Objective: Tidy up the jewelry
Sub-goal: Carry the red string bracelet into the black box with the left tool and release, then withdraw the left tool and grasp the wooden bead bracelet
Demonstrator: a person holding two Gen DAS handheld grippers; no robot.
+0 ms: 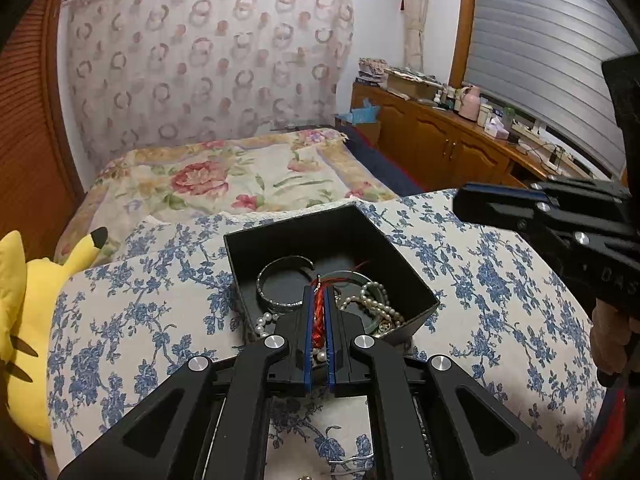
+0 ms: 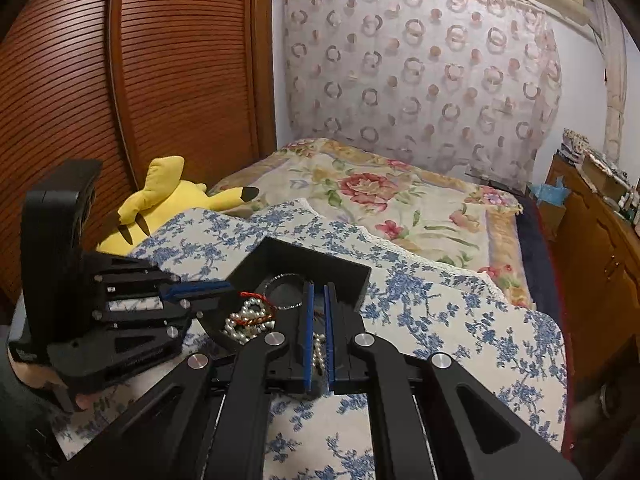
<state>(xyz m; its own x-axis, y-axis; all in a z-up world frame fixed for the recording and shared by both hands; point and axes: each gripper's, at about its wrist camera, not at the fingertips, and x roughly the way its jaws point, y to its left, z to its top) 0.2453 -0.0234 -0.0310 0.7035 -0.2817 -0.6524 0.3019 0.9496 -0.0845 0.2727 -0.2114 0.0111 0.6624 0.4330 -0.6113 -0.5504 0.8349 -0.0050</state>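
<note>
Two grippers over a black jewelry box (image 1: pixel 404 280) on a blue floral cloth (image 1: pixel 132 308). Left gripper (image 1: pixel 319 292) clenched on a red braided cord (image 1: pixel 319 316) above the box's near edge. Right gripper (image 2: pixel 319 292) nearly closed, nothing clearly pinched. Inside the box: silver bangle (image 1: pixel 280 280), pearl strand (image 1: pixel 376 304), green bangle (image 1: pixel 356 280). Yellow Pikachu plush (image 2: pixel 176 200) beside the cloth.
</note>
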